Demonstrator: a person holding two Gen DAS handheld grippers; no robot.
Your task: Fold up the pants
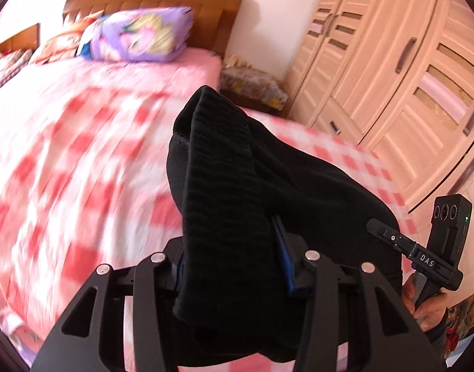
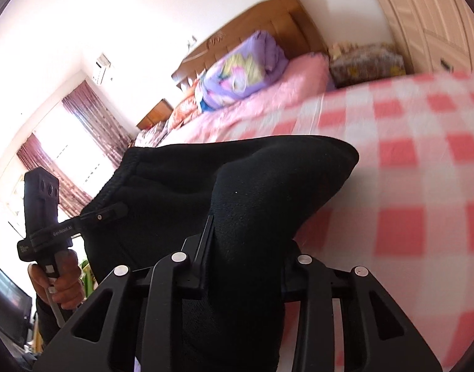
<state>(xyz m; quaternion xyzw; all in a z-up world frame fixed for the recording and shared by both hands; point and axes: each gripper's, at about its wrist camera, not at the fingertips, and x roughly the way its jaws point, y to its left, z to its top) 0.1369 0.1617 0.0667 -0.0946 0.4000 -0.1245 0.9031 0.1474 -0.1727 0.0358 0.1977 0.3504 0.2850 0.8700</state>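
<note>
Held black pants (image 1: pixel 268 186) up in the air over the bed (image 1: pixel 82 155), with both tools. Left tool (image 1: pixel 234 266) clamped tight on a thick fold of the ribbed waistband, with cloth bunched between the two fingers and hanging down past them. Right tool (image 2: pixel 246 263) also clamped on black cloth, with a soft fold sticking up and out beyond its fingers. Stretched between the two tools, the rest of the pants. Seen from the left wrist, the right tool (image 1: pixel 423 254) off to the right edge, gripped by a hand (image 1: pixel 423 307). Seen from the right wrist, the left tool (image 2: pixel 103 214) off to the left, pinched on the waistband edge, with a hand (image 2: pixel 60 285) around its handle. Covered with a pink and white checked blanket (image 2: pixel 407 186), the bed, all blurry. Up at the head of the bed, a purple folded quilt (image 1: pixel 137 34) resting against the wooden headboard (image 1: pixel 175 0). Beside the bed, a light wooden wardrobe (image 1: pixel 392 77). Far off in the right wrist view, a bright window with dark red curtains (image 2: pixel 94 117).
</note>
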